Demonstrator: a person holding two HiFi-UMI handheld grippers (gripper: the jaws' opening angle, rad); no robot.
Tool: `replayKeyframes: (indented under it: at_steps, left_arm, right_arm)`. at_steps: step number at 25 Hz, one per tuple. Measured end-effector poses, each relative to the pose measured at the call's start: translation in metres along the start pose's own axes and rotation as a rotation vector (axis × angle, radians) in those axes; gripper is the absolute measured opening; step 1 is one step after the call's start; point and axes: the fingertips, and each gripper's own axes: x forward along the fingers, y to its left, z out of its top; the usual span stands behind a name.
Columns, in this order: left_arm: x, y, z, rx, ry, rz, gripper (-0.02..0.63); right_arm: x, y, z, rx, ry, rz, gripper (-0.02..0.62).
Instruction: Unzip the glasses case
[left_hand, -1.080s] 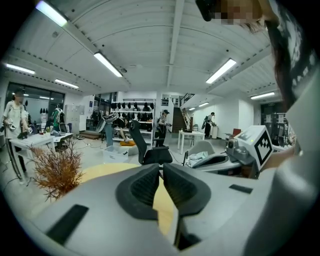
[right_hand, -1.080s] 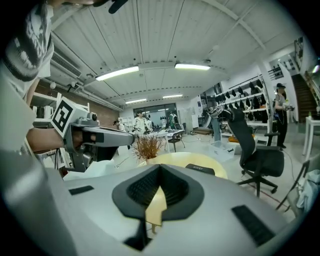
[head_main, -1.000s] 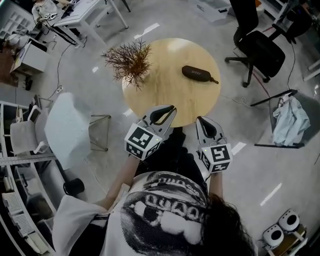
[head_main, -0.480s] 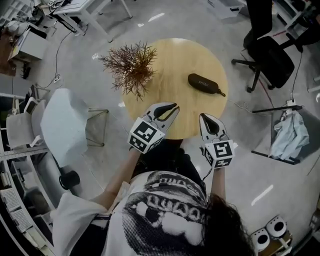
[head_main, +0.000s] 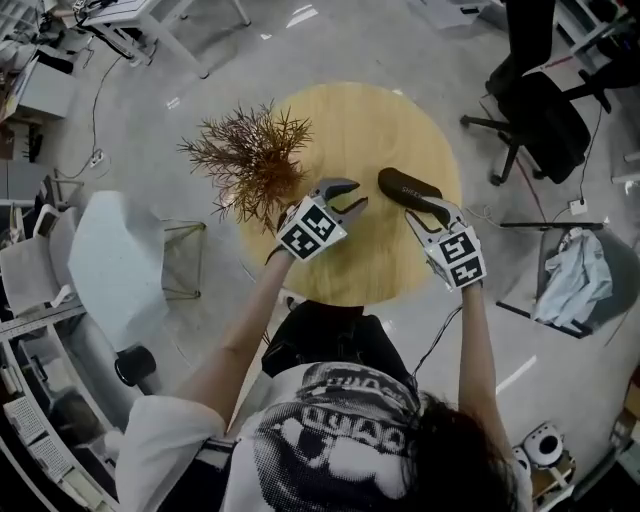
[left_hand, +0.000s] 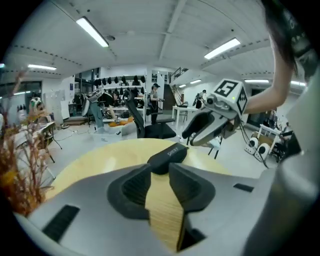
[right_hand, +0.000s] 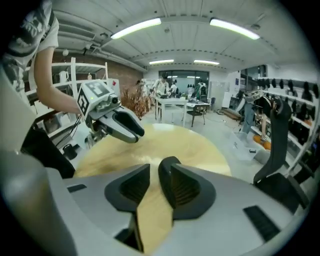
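Both claws are now held out over the round bench (head_main: 365, 120); a second ago they were kept close to the body, at the near rim, with their jaws pressed almost together; since then they have been carried forward and lowered toward the glasses case (head_main: 403, 184). The jaws of both have just been opening; the left claw (head_main: 352, 194) is spread, and between its jaws only the wood of the bench is seen, with the end of the case lying just beyond its tips; the right claw (head_main: 428, 212) is spread as well, and nothing is pinched by it.

The case lies closed on the right part of the bench, set aslant, its nearer end pointed toward the right claw; in the head view the right claw is placed at that end, very near to it, but whether it is touched cannot be told; the left claw is kept just beside the case on its left. A dried plant (head_main: 250, 155) stands on the left part of the bench, apart from the case.

It is judged that the approach is nearly finished and that the unzipping is not yet begun; the zip pull is too small to be found in these views; probably the body of the case must be held by one claw while the pull is caught by the other.
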Motion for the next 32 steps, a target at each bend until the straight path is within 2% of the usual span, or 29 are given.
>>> replayKeyframes:
  at_steps: [4,7,11,15,18,21,24,27,32]
  left_arm:
    - [0.037,0.025,-0.017,0.048,0.094,-0.061,0.106]
    - [0.058,0.036,-0.024,0.166,0.164,-0.12,0.106]
    - [0.08,0.033,-0.037,0.338,0.263,-0.243,0.112]
    - [0.098,0.033,-0.048,0.45,0.327,-0.321,0.13]
    - [0.107,0.038,-0.046,0.46,0.317,-0.336,0.13]
    - [0.111,0.036,-0.043,0.469,0.321,-0.395,0.127]
    - [0.112,0.033,-0.045,0.511,0.355,-0.449,0.124]
    - [0.114,0.031,-0.046,0.597,0.399,-0.493,0.123]
    - [0.12,0.026,-0.049,0.726,0.493,-0.551,0.06]
  right_arm:
    - [0.033,-0.026,-0.012,-0.095,0.155,0.079,0.149]
    - [0.05,-0.028,-0.02,-0.169,0.283,0.179,0.172]
    - [0.057,-0.028,-0.034,-0.256,0.383,0.213,0.165]
    - [0.056,-0.03,-0.033,-0.242,0.368,0.225,0.163]
    - [0.058,-0.03,-0.033,-0.244,0.356,0.232,0.163]
    - [0.058,-0.031,-0.032,-0.251,0.359,0.243,0.163]
    - [0.059,-0.031,-0.032,-0.258,0.36,0.263,0.163]
    - [0.058,-0.031,-0.033,-0.258,0.352,0.289,0.163]
    - [0.056,-0.033,-0.032,-0.252,0.325,0.333,0.163]
